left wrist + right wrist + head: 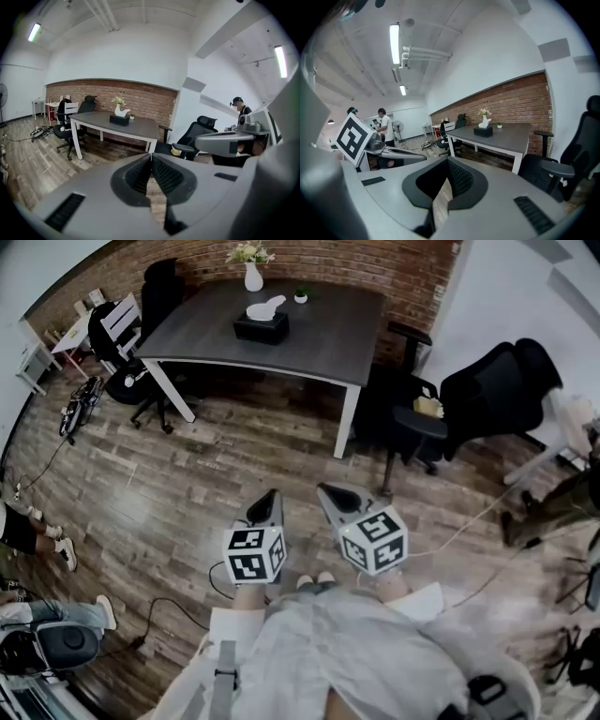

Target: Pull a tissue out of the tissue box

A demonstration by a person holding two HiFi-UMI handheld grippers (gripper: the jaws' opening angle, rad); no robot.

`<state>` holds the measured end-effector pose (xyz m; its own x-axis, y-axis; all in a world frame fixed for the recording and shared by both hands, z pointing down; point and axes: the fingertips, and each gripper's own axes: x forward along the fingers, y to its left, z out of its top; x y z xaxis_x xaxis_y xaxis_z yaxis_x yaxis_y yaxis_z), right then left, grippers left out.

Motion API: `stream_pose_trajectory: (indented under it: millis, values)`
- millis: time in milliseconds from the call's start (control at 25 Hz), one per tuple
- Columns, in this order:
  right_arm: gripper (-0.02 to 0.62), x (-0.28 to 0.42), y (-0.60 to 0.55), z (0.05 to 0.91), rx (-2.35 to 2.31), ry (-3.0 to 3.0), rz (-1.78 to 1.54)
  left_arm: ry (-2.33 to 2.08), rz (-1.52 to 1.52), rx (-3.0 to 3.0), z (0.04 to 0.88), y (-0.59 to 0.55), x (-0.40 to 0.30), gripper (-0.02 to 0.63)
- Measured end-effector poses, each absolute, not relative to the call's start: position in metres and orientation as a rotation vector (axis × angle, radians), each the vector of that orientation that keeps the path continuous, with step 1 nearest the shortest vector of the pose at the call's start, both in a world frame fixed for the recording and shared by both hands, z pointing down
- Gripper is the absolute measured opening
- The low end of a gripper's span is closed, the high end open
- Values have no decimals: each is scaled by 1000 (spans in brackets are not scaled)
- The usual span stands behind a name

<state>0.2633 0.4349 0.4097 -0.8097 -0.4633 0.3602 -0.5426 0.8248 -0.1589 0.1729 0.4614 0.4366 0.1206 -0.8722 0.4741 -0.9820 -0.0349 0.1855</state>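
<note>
Far across the floor (187, 484), on the tabletop (319, 334), the tissue box (261, 327) sits with a tissue (266, 307) poking up, too small for detail. Both the left hand-held gripper (271, 495) and the right hand-held gripper (324, 489) are clenched, empty

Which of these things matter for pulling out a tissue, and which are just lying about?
Job: tissue box, its tissue, grey table under it, left hand-held gripper, right hand-held gripper (both shut, empty).
Lying about: white vase with flowers, small potted plant, black office chair.
</note>
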Motion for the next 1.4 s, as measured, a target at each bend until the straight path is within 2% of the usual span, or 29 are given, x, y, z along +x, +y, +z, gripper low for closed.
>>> stream_pose_trajectory:
  millis: [600, 1120, 1200, 1280, 1400]
  values:
    - [-2, 237, 454, 408, 701, -2823, 407, -1596, 167, 2187, 430, 473, 175, 5]
    - [0, 226, 438, 431, 792, -2735, 361, -1741, 264, 2063, 452, 464, 132, 10]
    - [20, 218, 427, 433, 776, -2736, 370, -1754, 263, 2040, 454, 456, 124, 72]
    - [76, 207, 413, 435, 747, -2738, 378, -1769, 257, 2016, 456, 445, 112, 78]
    - [84, 189, 385, 437, 709, -2745, 357, -1793, 247, 1990, 457, 423, 94, 85]
